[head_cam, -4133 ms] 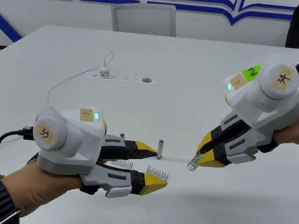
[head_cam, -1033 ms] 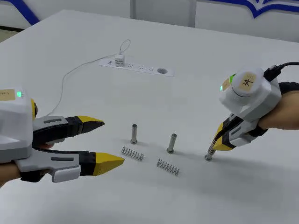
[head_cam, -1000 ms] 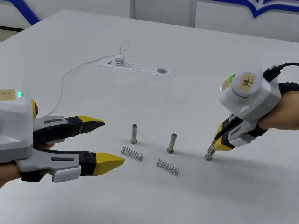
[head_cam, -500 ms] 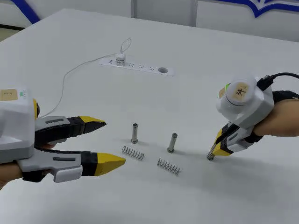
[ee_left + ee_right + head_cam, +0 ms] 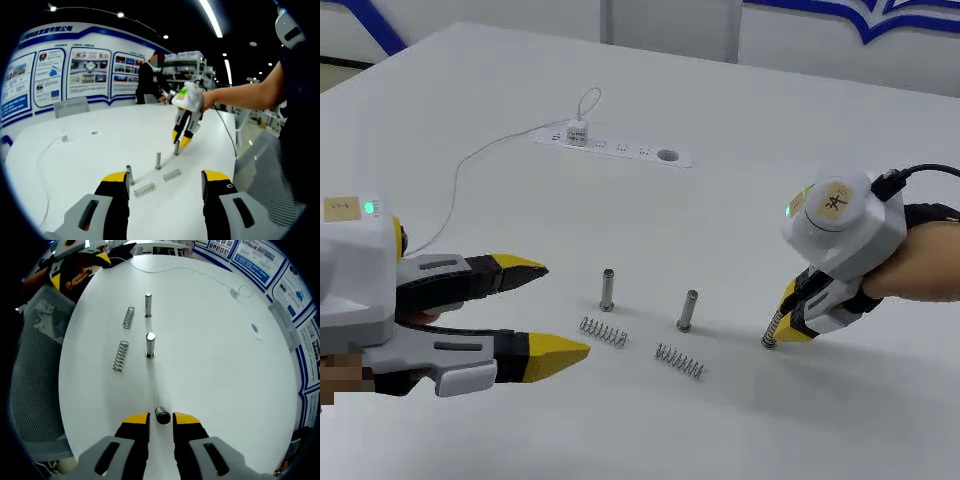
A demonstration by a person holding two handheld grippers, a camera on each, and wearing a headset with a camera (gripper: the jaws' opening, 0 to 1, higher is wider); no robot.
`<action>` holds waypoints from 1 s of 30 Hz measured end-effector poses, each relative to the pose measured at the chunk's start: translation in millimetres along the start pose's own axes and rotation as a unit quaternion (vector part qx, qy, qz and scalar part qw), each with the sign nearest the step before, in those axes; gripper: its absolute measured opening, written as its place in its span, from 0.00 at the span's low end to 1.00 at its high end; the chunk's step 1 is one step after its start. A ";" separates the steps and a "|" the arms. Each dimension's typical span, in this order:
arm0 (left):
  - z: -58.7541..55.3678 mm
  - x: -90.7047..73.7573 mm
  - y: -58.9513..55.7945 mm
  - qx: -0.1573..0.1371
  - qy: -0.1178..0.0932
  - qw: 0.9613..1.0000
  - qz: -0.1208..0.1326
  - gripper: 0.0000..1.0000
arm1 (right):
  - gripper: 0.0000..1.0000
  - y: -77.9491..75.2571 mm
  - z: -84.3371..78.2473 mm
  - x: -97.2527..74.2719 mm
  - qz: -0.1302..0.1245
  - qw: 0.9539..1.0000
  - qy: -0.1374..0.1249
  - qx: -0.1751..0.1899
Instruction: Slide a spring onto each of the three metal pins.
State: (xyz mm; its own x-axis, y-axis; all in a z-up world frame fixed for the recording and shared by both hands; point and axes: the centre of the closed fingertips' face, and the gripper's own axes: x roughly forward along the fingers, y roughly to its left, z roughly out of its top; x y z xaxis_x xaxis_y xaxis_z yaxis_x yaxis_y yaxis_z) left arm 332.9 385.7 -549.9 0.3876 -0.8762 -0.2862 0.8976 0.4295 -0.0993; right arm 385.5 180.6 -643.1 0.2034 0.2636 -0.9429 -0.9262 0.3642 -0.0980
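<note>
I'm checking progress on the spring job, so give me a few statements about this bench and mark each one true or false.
1. Two coiled metal springs lie loose on the white table. True.
2. All three upright metal pins are bare. False: the pin between the jaws of the right gripper carries a spring; the other two are bare.
3. The left gripper is open and empty. True.
4. The white power strip lies between the pins and the person. False: it lies beyond the pins, farther from the person.
</note>
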 end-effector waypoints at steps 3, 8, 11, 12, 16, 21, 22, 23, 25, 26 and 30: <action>0.2 0.8 -1.5 0.001 0.000 1.000 -0.002 0.60 | 0.20 -0.7 1.9 -4.4 -0.007 1.000 -0.002 0.000; 1.0 1.4 -3.4 0.004 0.000 1.000 -0.005 0.60 | 0.22 1.0 10.4 -16.1 -0.021 1.000 -0.011 -0.008; 1.1 1.3 -3.8 0.005 0.000 1.000 -0.006 0.59 | 0.22 2.9 18.2 -23.1 -0.032 0.999 -0.014 -0.016; 1.1 1.3 -3.9 0.005 0.000 1.000 -0.007 0.59 | 0.22 3.8 20.7 -24.8 -0.033 0.999 -0.016 -0.018; 1.7 2.3 -6.1 0.006 0.000 1.000 -0.009 0.59 | 0.21 10.3 35.8 -28.8 -0.032 0.999 -0.031 -0.016; 1.4 4.3 -9.1 0.008 0.002 1.000 -0.014 0.59 | 0.21 24.2 49.5 -21.5 -0.021 0.999 -0.042 -0.016; 1.2 4.5 -9.2 0.008 0.002 1.000 -0.015 0.59 | 0.20 27.2 50.8 -19.1 -0.018 0.999 -0.042 -0.017; 1.1 4.7 -9.3 0.009 0.003 1.000 -0.015 0.59 | 0.20 31.2 52.5 -15.5 -0.013 0.999 -0.042 -0.017; 1.1 4.9 -9.1 0.008 0.003 1.000 -0.014 0.59 | 0.20 36.3 53.3 -7.4 -0.002 0.999 -0.041 -0.018; 1.0 5.0 -9.1 0.008 0.002 1.000 -0.014 0.59 | 0.19 38.9 53.8 -4.4 0.001 0.999 -0.041 -0.017; 0.2 5.7 -9.8 0.007 0.004 1.000 -0.014 0.59 | 0.19 50.4 57.5 8.9 0.019 0.999 -0.042 -0.013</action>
State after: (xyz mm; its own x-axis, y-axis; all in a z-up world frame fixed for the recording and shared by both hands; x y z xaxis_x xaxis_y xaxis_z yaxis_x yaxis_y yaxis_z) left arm 326.3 376.5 -550.3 0.3603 -0.8865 -0.2905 0.9112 0.4011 -0.0941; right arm 358.9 252.6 -638.1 0.1927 0.3517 -0.9161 -0.9415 0.3294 -0.0716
